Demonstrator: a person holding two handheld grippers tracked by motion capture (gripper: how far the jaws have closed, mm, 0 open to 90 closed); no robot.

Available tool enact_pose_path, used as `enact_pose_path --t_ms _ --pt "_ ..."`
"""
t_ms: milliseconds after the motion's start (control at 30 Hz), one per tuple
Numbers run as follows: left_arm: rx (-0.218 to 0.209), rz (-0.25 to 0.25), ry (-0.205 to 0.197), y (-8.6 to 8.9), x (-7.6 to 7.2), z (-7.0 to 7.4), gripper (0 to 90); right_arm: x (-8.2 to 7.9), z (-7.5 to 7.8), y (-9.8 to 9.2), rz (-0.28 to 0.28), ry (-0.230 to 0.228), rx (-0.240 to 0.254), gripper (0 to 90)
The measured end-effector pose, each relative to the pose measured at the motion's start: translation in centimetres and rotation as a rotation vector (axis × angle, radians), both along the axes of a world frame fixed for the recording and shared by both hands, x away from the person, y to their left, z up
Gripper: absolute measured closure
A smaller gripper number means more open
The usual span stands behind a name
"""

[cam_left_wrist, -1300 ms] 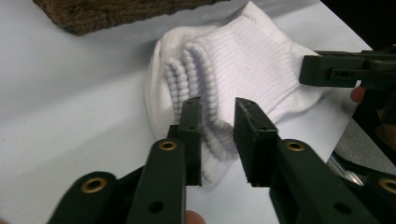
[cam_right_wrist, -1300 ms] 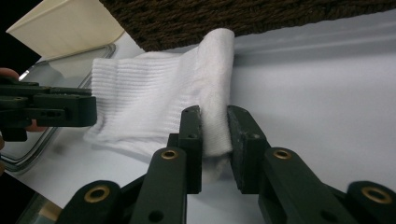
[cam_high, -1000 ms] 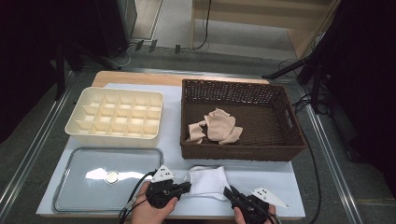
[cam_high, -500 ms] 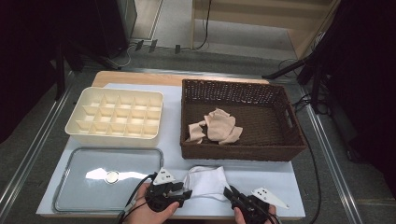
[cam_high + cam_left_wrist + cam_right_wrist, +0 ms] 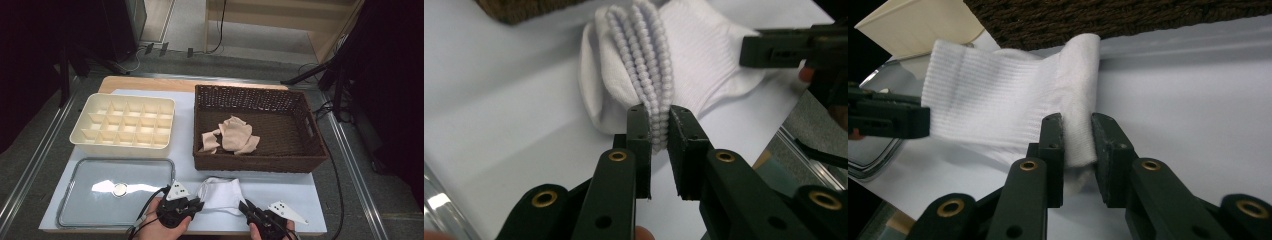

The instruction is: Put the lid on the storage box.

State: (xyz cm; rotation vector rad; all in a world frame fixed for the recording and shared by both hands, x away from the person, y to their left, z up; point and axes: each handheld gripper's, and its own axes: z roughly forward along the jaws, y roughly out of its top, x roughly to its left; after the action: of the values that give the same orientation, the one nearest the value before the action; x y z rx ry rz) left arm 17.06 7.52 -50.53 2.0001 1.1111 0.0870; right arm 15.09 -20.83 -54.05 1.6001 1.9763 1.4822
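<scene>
White ribbed cotton sock (image 5: 220, 194) lies on the pale table (image 5: 285, 192), near edge, just in front of the dark brown woven basket (image 5: 260, 162). Left gripper (image 5: 659, 127) pinches the sock's beaded cuff, its jaws having just closed further onto the fabric. Right gripper (image 5: 1077, 135) clamps a fold at the sock's right end. Beige cloths (image 5: 232, 135) rest inside the basket. Cream compartment tray (image 5: 125, 125) sits far left, clear lid (image 5: 115, 190) near left.

Both hands sit low at the near table edge. The left black two-jaw gripper (image 5: 196, 205) has just been closing on bunched cloth; the right black two-jaw gripper (image 5: 246, 206) pinches a fold.
</scene>
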Motion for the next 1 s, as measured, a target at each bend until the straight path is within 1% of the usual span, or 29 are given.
enact_pose_path --t_ms 33,67,100,167,233,300,333,367,433,467,500,533,600,633,700,733,833,900,933,1000 --pt "0.0 0.004 -0.004 0.1 0.1 0.2 82.0 0.0 0.0 0.0 0.001 -0.001 0.002 76.4" --pt "-0.01 0.005 -0.001 0.2 0.2 0.3 83.7 0.0 0.0 0.1 0.002 -0.003 0.001 76.4" --pt "-0.018 0.008 0.005 0.3 0.4 0.4 89.1 0.0 0.0 0.1 0.003 -0.001 0.001 76.4" --pt "-0.015 0.009 0.013 0.5 0.7 0.3 88.4 0.0 0.0 0.1 0.003 -0.001 0.0 76.4" --pt "-0.004 0.017 0.006 0.6 0.9 0.0 85.6 0.0 -0.1 0.1 0.002 -0.002 -0.001 76.4" --pt "0.002 -0.014 0.042 0.4 0.9 -0.3 84.0 0.0 -0.1 0.1 0.002 0.0 -0.003 76.4" --pt "0.01 -0.023 0.045 0.3 0.7 -0.3 82.7 0.0 -0.1 0.1 0.001 -0.001 -0.002 76.3" --pt "0.004 -0.026 0.05 0.2 0.6 -0.3 80.9 0.0 0.0 0.1 0.0 -0.001 0.001 76.2" --pt "-0.016 -0.017 0.05 0.2 0.5 -0.4 76.4 0.0 0.0 0.0 -0.001 -0.003 0.002 76.2" --pt "-0.02 -0.017 0.05 0.2 0.5 -0.5 72.9 0.0 0.0 0.0 -0.001 -0.001 0.001 76.2" --pt "-0.018 -0.017 0.049 0.1 0.4 -0.5 71.6 0.0 0.0 0.0 0.0 -0.001 0.001 76.2" --pt "-0.011 -0.019 0.038 -0.2 0.3 -0.6 69.8 0.0 0.0 0.0 0.0 -0.001 0.0 76.2" --pt "0.018 -0.008 0.011 -0.7 0.3 -0.7 65.9 0.0 -0.1 0.1 0.0 0.001 0.001 76.2" --pt "0.048 -0.001 -0.009 -0.8 0.2 -0.8 64.8 0.0 -0.1 0.1 0.001 0.001 0.0 76.2" --pt "0.079 0.007 -0.031 -0.9 0.1 -0.8 64.2 0.0 -0.1 0.1 0.002 0.001 0.0 76.1" --pt "0.092 0.01 -0.037 -0.9 0.0 -0.8 63.9 0.0 0.0 0.0 0.002 -0.002 0.0 76.1" --pt "0.113 0.009 -0.032 -1.0 0.0 -1.0 63.7 0.0 0.0 0.0 0.001 0.0 -0.001 76.1" --pt "0.137 0.013 -0.041 -1.1 -0.1 -1.1 63.1 0.0 -0.1 0.0 0.001 -0.001 -0.002 76.1" --pt "0.137 0.004 -0.03 -1.1 -0.1 -1.1 63.1 0.0 -0.1 0.0 0.002 0.001 -0.002 76.1" --pt "0.128 -0.011 -0.022 -1.2 0.0 -1.3 67.1 0.0 -0.1 0.1 0.001 -0.001 -0.007 76.1"
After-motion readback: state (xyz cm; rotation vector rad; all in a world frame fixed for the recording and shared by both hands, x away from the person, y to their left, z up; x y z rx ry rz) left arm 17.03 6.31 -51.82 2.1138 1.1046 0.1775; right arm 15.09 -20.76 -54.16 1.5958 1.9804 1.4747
